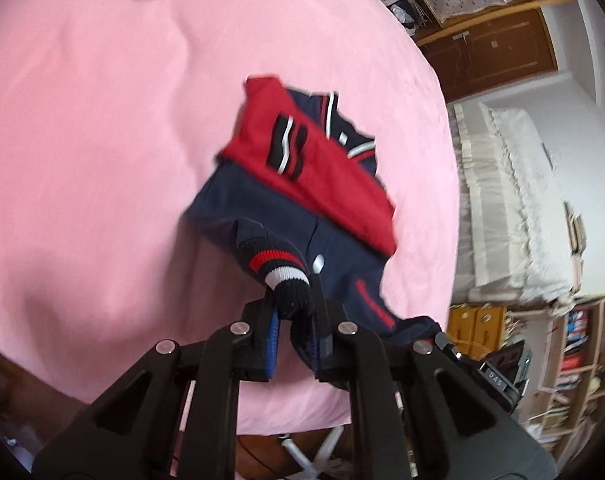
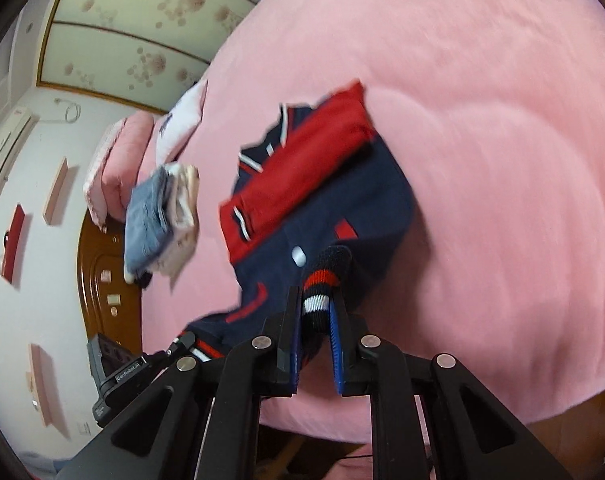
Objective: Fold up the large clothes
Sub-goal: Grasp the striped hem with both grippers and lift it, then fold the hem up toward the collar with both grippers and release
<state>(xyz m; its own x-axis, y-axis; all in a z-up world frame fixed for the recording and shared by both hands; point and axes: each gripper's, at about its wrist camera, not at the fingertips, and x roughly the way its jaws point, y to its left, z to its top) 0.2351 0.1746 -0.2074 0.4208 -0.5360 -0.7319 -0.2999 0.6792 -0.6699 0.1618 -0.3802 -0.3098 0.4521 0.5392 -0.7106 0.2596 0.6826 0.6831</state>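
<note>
From the left wrist, the left gripper (image 1: 292, 300) pinches the striped knit hem (image 1: 286, 276) of a navy and red jacket (image 1: 302, 184), with the ribbed band bunched between the fingers. The jacket lies on the pink bed (image 1: 102, 140), stretching away toward 12 o'clock, one red sleeve (image 1: 302, 160) folded across the navy body. At 4 o'clock the other gripper's housing shows at the hem's far corner.

From the right wrist, the right gripper (image 2: 316, 312) also clamps the same striped hem (image 2: 320, 280), and the jacket runs off toward 11 o'clock. A small stack of folded clothes (image 2: 162, 220) sits on the bed at 9 o'clock of the jacket.

I judge the sleeves are already in and the bottom-to-collar fold is starting. The next move likely calls for both hands lifting the hem together, carrying it evenly up to the collar, then letting go.
</note>
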